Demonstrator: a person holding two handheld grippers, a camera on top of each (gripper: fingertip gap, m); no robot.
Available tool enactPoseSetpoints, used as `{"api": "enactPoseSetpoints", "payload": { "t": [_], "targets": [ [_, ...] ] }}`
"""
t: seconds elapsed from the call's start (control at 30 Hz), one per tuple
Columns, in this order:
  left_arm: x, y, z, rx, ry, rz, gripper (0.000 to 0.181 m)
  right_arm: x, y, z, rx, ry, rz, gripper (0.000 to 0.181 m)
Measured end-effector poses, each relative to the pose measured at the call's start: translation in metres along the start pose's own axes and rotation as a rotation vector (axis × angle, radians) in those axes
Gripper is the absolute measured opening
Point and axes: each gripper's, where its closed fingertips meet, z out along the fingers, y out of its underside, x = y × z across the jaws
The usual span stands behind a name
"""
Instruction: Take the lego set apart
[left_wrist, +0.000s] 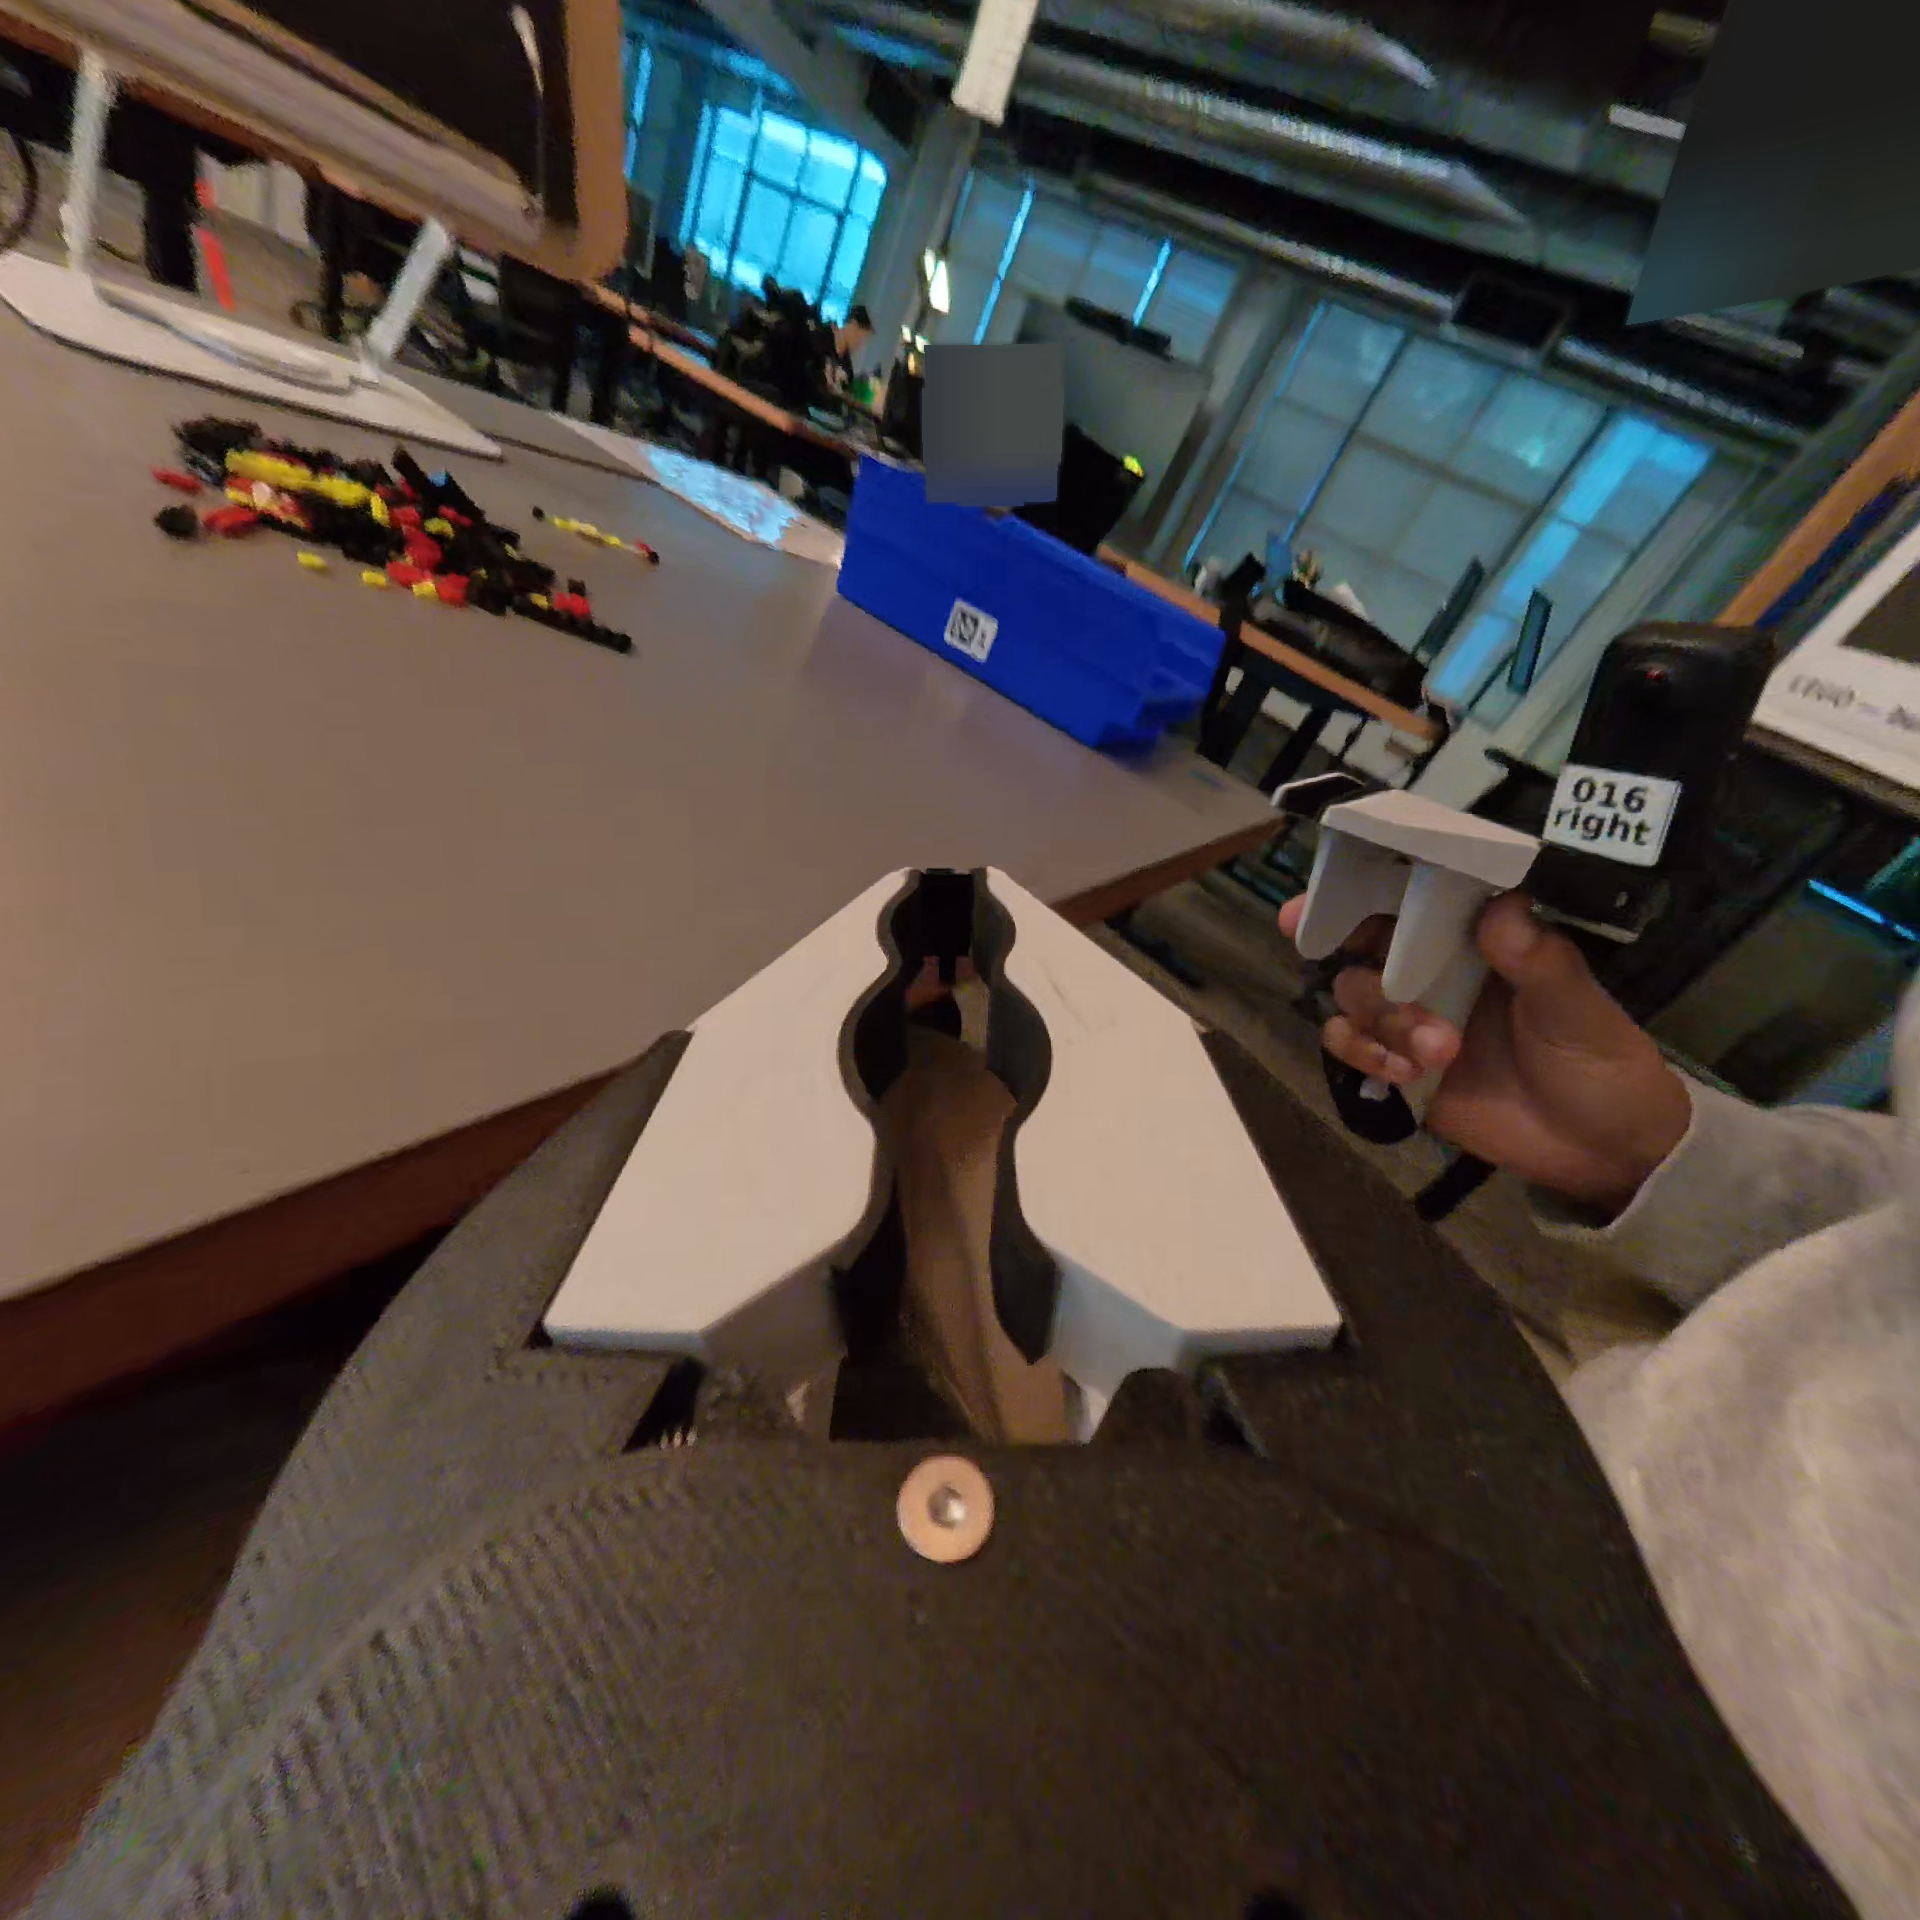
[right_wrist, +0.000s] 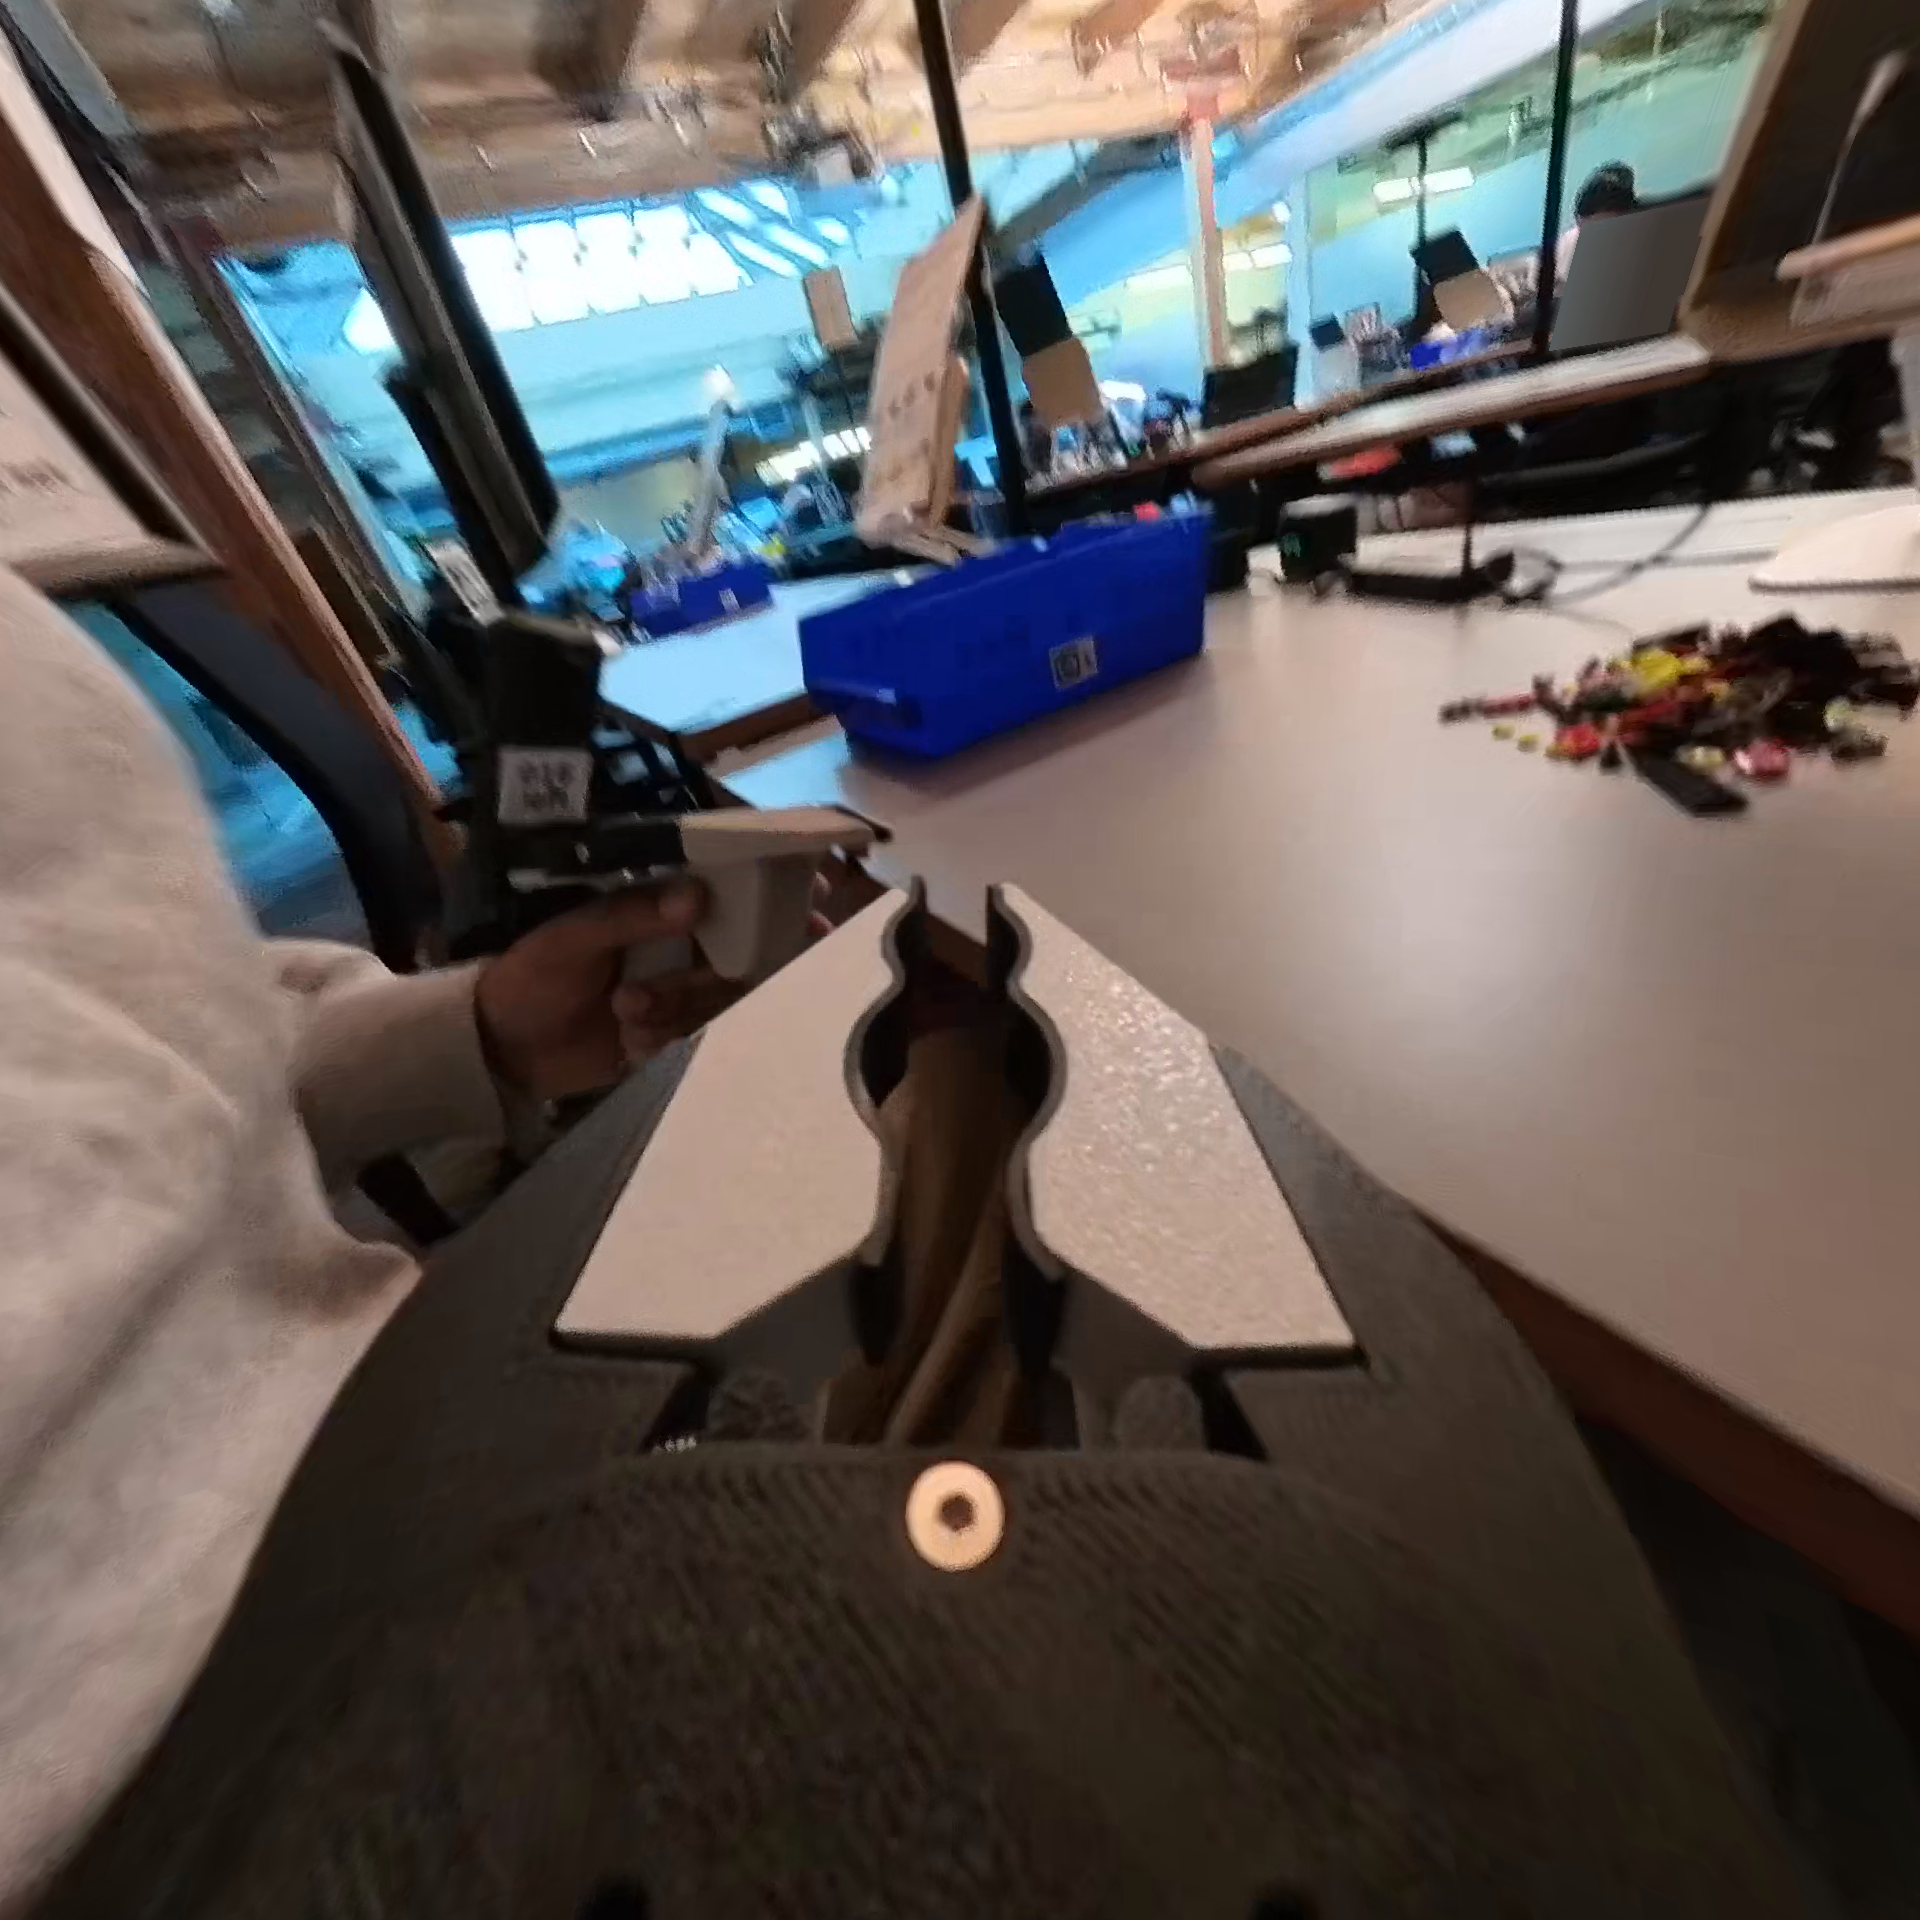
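Left gripper (left_wrist: 948, 883), off the near edge of the table (left_wrist: 520, 831), is nearly closed, with a small dark piece pinched at the tips, likely a lego bit, though I cannot say for sure. Lego pile (left_wrist: 384, 530) lies well apart on the table's far left: loose black, red and yellow bits, mostly already separated. Blue bin (left_wrist: 1018, 613) sits further right. Right gripper (right_wrist: 954, 904) is a narrow gap open and empty. Handling guess: pieces are light, rigid and slick, and will skid or scatter if nudged. Grab any joined chunk by its long flat sides, one gripper per half, and pull apart.
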Motion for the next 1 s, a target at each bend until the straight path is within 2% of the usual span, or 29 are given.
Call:
{"api": "enactPoseSetpoints", "payload": {
  "t": [0.03, 0.13, 0.23, 0.33, 0.4, 0.53, 0.63, 0.77, 0.87, 0.9, 1.0],
  "targets": [
    [-0.001, -0.006, 0.008, 0.028, -0.003, 0.005, 0.008, 0.002, -0.014, -0.001, 0.052, -0.031, 0.007, 0.0],
    [-0.007, -0.042, 0.045, 0.165, -0.043, 0.053, 0.007, 0.023, -0.056, -0.001, 0.236, -0.029, 0.013, 0.0],
    [-0.004, -0.077, 0.093, 0.223, 0.033, 0.026, 0.007, 0.044, -0.066, 0.013, 0.232, -0.075, 0.059, 0.0],
    [-0.001, -0.083, 0.133, 0.185, 0.153, -0.073, 0.007, 0.066, -0.076, 0.025, 0.25, -0.088, 0.092, 0.0],
    [-0.01, -0.08, 0.146, 0.155, 0.159, -0.092, 0.007, 0.082, -0.083, 0.032, 0.261, -0.051, 0.092, 0.0],
    [-0.031, -0.087, 0.152, 0.16, 0.139, -0.142, 0.007, 0.128, -0.084, 0.055, 0.18, 0.086, 0.172, 0.0],
    [-0.045, -0.087, 0.154, 0.146, 0.129, -0.154, 0.007, 0.152, -0.095, 0.07, 0.201, 0.155, 0.224, 0.0],
    [-0.058, -0.078, 0.161, 0.076, 0.181, -0.084, 0.007, 0.178, -0.094, 0.092, 0.143, 0.251, 0.071, 0.0],
    [-0.062, -0.078, 0.162, 0.057, 0.258, -0.133, 0.006, 0.177, -0.083, 0.115, 0.056, 0.209, -0.048, 0.0],
    [-0.059, -0.084, 0.161, 0.075, 0.307, -0.174, 0.006, 0.173, -0.078, 0.123, 0.029, 0.168, -0.061, 0.006],
    [-0.057, -0.09, 0.159, 0.079, 0.435, -0.306, 0.007, 0.156, -0.067, 0.138, 0.004, 0.023, -0.002, 0.02]
  ]
}}
